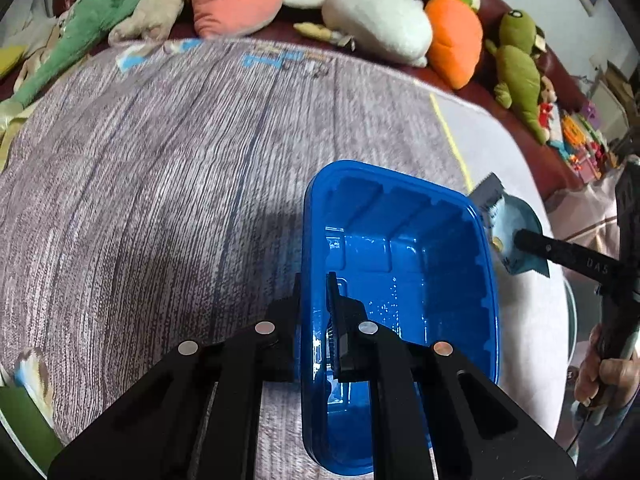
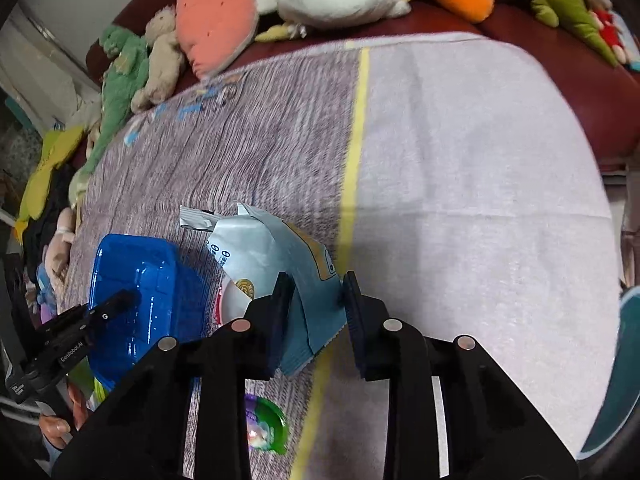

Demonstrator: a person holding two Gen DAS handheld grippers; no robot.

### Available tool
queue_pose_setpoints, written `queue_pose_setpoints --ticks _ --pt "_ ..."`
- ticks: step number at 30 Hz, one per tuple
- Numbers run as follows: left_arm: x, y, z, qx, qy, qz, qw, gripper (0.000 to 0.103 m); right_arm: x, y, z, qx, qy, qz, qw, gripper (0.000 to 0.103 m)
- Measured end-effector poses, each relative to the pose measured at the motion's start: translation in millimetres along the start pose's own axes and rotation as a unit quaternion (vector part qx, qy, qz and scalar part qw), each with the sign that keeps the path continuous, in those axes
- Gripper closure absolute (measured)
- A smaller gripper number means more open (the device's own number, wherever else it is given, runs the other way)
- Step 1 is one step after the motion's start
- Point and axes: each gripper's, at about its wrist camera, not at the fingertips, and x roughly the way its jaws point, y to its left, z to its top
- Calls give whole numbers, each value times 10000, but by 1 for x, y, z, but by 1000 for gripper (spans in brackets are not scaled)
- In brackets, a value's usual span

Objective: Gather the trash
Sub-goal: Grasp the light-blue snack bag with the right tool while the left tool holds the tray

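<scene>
My left gripper [image 1: 316, 312] is shut on the near-left rim of an empty blue plastic tray [image 1: 420, 264], held just above the cloth-covered table. The tray also shows at the lower left of the right wrist view [image 2: 136, 292], with the left gripper's fingers [image 2: 116, 304] on it. My right gripper [image 2: 316, 300] is shut on a light-blue and white snack bag [image 2: 264, 256], held beside the tray's right side. In the left wrist view the bag [image 1: 508, 224] hangs just past the tray's far-right rim, with a finger of the right gripper [image 1: 560, 252] on it.
A green round lid or cup [image 2: 266, 428] lies on the table below my right gripper. A green wrapper [image 1: 24, 412] lies at the table's near-left edge. Plush toys [image 1: 376, 16] line the red sofa [image 2: 576, 76] behind the table. A yellow stripe [image 2: 352, 168] crosses the tablecloth.
</scene>
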Motion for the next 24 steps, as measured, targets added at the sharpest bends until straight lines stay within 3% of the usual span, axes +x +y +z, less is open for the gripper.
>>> queue_pose_setpoints --ticks 8,16,24 --pt "-30 -35 4 133 -241 -101 9996 92 -50 -30 -13 286 -355 -6 9990 77" --pt "-37 -114 -5 720 -229 -333 9966 92 -111 -74 -39 683 -834 -114 9941 77" --pt "-25 -214 -23 1456 -25 -668 9871 92 -182 -141 -77 1223 -1393 -311 9822 77"
